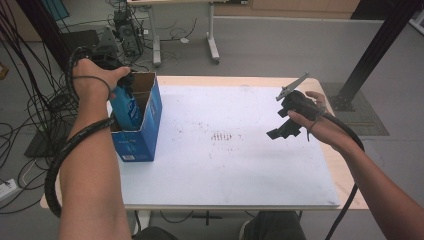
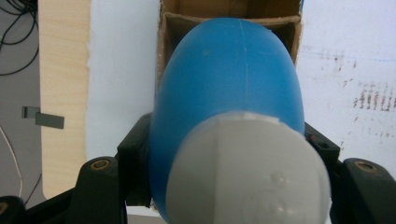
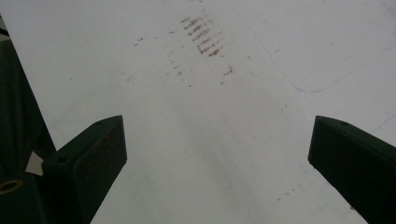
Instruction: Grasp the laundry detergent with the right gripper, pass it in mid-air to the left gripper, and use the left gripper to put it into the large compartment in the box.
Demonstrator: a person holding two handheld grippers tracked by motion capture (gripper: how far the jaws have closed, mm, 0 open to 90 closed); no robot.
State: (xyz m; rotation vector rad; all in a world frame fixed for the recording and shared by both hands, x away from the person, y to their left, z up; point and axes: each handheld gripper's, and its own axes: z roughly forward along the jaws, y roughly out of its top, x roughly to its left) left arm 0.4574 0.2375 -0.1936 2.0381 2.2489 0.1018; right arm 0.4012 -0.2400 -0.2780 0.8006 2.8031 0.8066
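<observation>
Left tongs point(image 1: 122, 87) clamp the smooth blue plastic bottle point(image 2: 229, 93) just under its white cap point(image 2: 247, 172), long axis upright, base already inside the open cardboard box point(image 1: 142, 135) at the bench's point(image 1: 230, 170) nine o'clock (matte, blue-printed). Right tongs point(image 3: 217, 154) hang wide apart at three o'clock, well away from it.

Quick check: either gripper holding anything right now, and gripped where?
The left gripper is shut on the blue bottle, clamped on its sides just below the white cap, over the open box. The right gripper is open, holding nothing.
</observation>
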